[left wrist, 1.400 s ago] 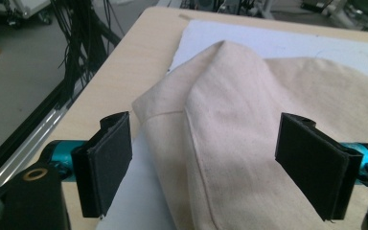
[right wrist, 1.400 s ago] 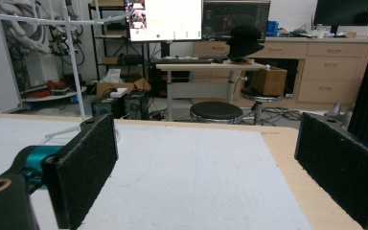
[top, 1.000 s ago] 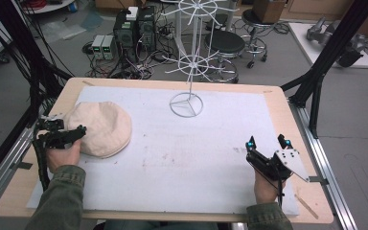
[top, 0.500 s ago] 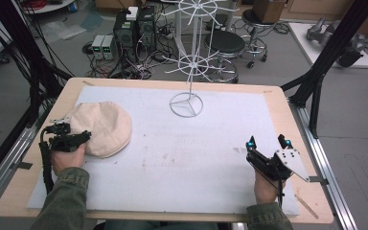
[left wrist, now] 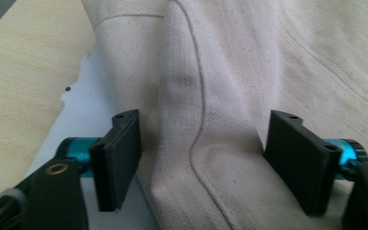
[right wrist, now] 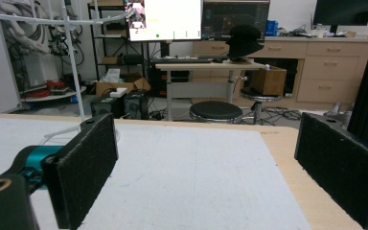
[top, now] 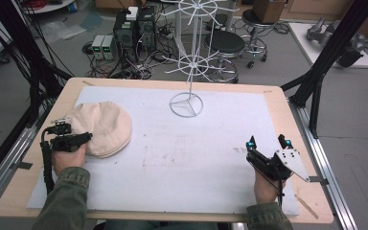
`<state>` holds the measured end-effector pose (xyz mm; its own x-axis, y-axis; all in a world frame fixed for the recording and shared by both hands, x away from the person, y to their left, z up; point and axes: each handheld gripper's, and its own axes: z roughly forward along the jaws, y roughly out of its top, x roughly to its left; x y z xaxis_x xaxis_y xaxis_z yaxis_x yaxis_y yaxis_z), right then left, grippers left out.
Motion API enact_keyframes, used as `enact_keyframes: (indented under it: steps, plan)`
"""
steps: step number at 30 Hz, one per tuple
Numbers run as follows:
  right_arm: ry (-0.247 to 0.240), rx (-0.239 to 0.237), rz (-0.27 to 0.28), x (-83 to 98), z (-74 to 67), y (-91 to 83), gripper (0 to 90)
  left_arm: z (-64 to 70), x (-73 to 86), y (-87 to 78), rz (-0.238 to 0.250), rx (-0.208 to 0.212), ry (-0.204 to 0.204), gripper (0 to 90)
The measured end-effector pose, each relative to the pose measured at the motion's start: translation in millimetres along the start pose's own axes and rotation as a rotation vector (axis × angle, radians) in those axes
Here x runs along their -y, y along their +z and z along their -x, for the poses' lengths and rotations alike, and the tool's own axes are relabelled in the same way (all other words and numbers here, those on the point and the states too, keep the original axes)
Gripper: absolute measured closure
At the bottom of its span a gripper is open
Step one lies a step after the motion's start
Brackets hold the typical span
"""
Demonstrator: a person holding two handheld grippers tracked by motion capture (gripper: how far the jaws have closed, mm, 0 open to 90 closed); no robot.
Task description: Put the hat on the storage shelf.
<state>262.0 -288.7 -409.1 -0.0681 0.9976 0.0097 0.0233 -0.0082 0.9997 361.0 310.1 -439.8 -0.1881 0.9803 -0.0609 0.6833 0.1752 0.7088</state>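
Cap (top: 100, 128) lies flat at left of table (top: 278, 103). Left tongs (left wrist: 206, 158) open, jaws straddling a fold at the cap's edge, not yet closed on it. Right tongs (top: 267, 142) open, idle, well apart. Wire stand (top: 186, 103) bare. Judged: grasp pending, everything else left.

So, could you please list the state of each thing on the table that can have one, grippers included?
Left gripper: open, jaws either side of a raised fold of the hat, not yet closed.
Right gripper: open, holding nothing, near the mat's right edge.
Cream hat: lying on the white mat, off the rack.
White wire rack: upright at the far side, nothing hanging on it.
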Motion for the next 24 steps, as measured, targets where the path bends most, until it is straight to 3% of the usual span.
enact_keyframes:
  steps: [1, 2, 3, 4, 5, 7, 11, 24]
  plan:
    - [0.0, 0.0, 0.0, 0.0, 0.0, 0.0, 6.7, 2.1, 0.5, -0.9, 0.004, 0.001, 0.015, 33.6]
    - [0.0, 0.002, 0.003, -0.2, 0.3, 0.2, 6.7, 5.8, 1.3, -1.8, 0.009, -0.01, 0.036, 41.9]
    - [0.0, 0.007, 0.003, -0.2, 1.0, 0.5, 6.7, 10.2, 2.5, -2.0, 0.02, -0.022, 0.066, 51.3]
    - [0.007, 0.007, 0.0, -0.2, 1.7, 0.6, 6.7, 14.0, 3.3, -2.3, 0.026, -0.039, 0.097, 69.3]
    - [0.007, 0.007, 0.0, -0.2, 1.7, 0.6, 6.7, 15.8, 3.6, -2.4, 0.029, -0.044, 0.118, 69.3]
    - [0.005, 0.006, 0.003, -0.3, 1.1, 0.0, 6.7, 13.5, 2.1, -3.1, 0.024, -0.03, 0.12, 78.7]
    - [0.004, 0.006, 0.0, -0.3, 1.7, 0.6, 6.7, 9.4, -1.7, -3.8, 0.009, 0.002, 0.119, 81.3]
    - [0.006, 0.006, 0.0, -0.3, 1.9, 0.4, 6.8, 6.1, -1.0, -7.3, 0.032, 0.027, 0.136, 81.9]
